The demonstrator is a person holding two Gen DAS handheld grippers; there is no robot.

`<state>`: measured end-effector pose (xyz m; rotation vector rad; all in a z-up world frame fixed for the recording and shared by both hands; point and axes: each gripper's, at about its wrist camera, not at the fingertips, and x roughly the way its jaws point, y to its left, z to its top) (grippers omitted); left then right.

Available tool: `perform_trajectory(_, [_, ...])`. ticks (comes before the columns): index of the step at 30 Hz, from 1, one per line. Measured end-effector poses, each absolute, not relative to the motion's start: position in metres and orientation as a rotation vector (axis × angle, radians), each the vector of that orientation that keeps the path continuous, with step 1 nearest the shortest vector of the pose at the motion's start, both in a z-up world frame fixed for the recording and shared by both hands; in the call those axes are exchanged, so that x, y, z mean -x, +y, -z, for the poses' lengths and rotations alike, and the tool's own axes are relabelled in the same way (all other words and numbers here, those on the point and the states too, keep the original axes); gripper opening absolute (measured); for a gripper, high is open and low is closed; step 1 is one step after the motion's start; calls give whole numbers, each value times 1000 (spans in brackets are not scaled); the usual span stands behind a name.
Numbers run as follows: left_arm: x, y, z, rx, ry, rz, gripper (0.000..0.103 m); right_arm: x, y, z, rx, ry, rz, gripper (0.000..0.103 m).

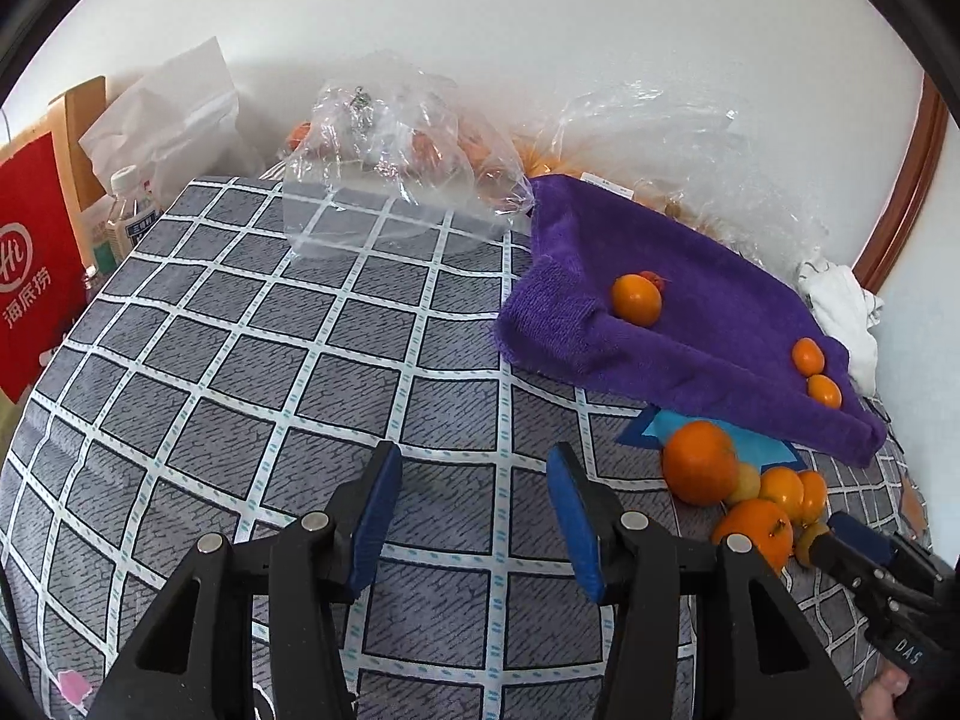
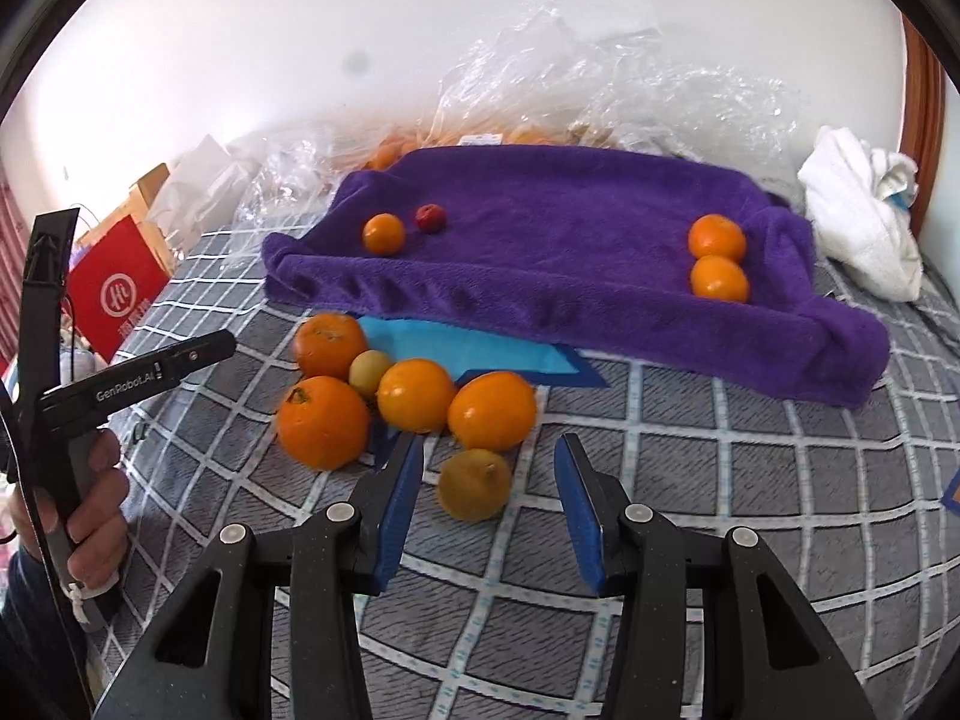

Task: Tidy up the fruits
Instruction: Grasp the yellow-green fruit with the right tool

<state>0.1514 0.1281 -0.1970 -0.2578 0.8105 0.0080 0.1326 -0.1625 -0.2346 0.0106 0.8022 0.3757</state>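
Note:
A purple towel (image 2: 570, 252) lies over a raised tray; on it sit an orange (image 2: 383, 234), a small red fruit (image 2: 430, 218) and two oranges (image 2: 717, 237) at the right. In front, several oranges (image 2: 414, 394) and a pale small fruit (image 2: 369, 373) cluster on the checked cloth. A dull yellow-orange fruit (image 2: 474, 485) lies between the open jaws of my right gripper (image 2: 487, 468), not touched. My left gripper (image 1: 474, 468) is open and empty over bare cloth, left of the cluster (image 1: 699, 462). The towel also shows in the left wrist view (image 1: 690, 312).
Clear plastic bags (image 1: 396, 156) with more fruit lie at the back by the wall. A red bag (image 1: 36, 276) and a bottle (image 1: 129, 210) stand at the left. A white cloth (image 2: 864, 222) lies at the right. A blue sheet (image 2: 468, 351) pokes from under the towel.

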Motion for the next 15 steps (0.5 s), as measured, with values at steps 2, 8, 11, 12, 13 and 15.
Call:
perform_trajectory(2, [-152, 132, 198, 286, 810, -10, 48, -136, -158, 242, 6, 829, -369, 39])
perform_trajectory(8, [-152, 125, 197, 264, 798, 27, 48, -134, -161, 241, 9, 817, -334, 28])
perform_trajectory(11, [-150, 118, 195, 232, 791, 65, 48, -128, -171, 236, 39, 779, -302, 28])
perform_trajectory(12, [-150, 117, 195, 230, 792, 73, 48, -129, -178, 235, 40, 772, -280, 28])
perform_trajectory(13, [-150, 117, 195, 231, 794, 76, 48, -130, -184, 235, 37, 773, -263, 28])
perform_trajectory(15, [-151, 116, 195, 232, 791, 86, 47, -134, -199, 235, 16, 781, -229, 28])
